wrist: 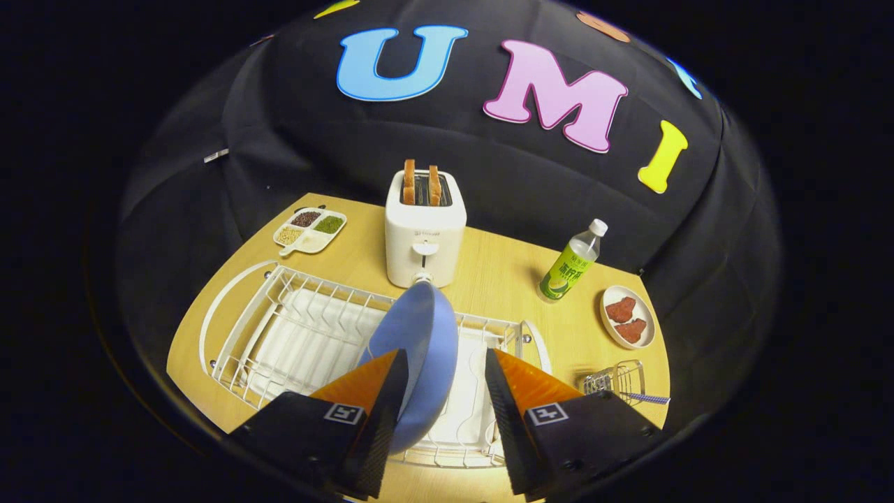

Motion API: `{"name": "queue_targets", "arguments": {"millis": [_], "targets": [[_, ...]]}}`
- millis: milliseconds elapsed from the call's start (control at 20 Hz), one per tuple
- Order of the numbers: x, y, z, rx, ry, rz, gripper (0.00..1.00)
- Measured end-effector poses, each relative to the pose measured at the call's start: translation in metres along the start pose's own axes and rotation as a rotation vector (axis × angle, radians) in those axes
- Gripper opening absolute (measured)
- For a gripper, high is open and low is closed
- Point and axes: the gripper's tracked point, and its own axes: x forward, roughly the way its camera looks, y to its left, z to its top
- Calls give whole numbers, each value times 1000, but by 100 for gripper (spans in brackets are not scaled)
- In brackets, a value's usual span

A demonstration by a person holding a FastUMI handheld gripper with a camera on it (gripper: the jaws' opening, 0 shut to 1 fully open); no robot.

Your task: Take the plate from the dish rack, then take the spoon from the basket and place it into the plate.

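Progress is judged to be early: the blue plate (pixel 418 349) is seen standing on edge in the white wire dish rack (pixel 279 328), tilted and leaning toward the toaster (pixel 424 230). The gripper (pixel 443 374) is held wide, with the plate's rim lying between its 2 fingers, hard against the left finger, while a clear gap is left to the right finger. No grip by both fingers can be confirmed, so the plate is taken as not yet lifted out.

Step 1 of the task is therefore in hand, and 2 steps are left. The small wire basket (pixel 618 381) is found to the right of the rack, just beyond the right finger, and a striped handle, probably that of the spoon (pixel 648 399), is seen projecting from it. A bare stretch of the wooden table (pixel 503 279) is available for setting the plate down.

Little writing can be made out. Printed characters are carried on the green label of the bottle (pixel 569 265), but they are too small to be read. A faint mark is noted on the toaster's front, likewise illegible. 2 slices of toast stand in its slots. A divided tray of grains (pixel 309 230) and a small dish of reddish pieces (pixel 627 316) bear no lettering.
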Motion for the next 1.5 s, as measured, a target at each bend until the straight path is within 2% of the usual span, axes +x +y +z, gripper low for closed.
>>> {"name": "queue_targets", "arguments": {"millis": [150,300,500,650,800,900,1050,1200,1500], "targets": [[10,15,-9,86,80,35,51],[16,19,-17,176,148,46,40],[16,15,-7,216,130,6,30],[10,15,2,174,98,-29,29],[2,3,22,106,36,-119,27],[0,4,32,68,4,-132,27],[-7,5,36,107,-2,-86,25],[-10,-12,43,81,-48,-65,23],[-47,-60,51,203,-108,66,23]]}}
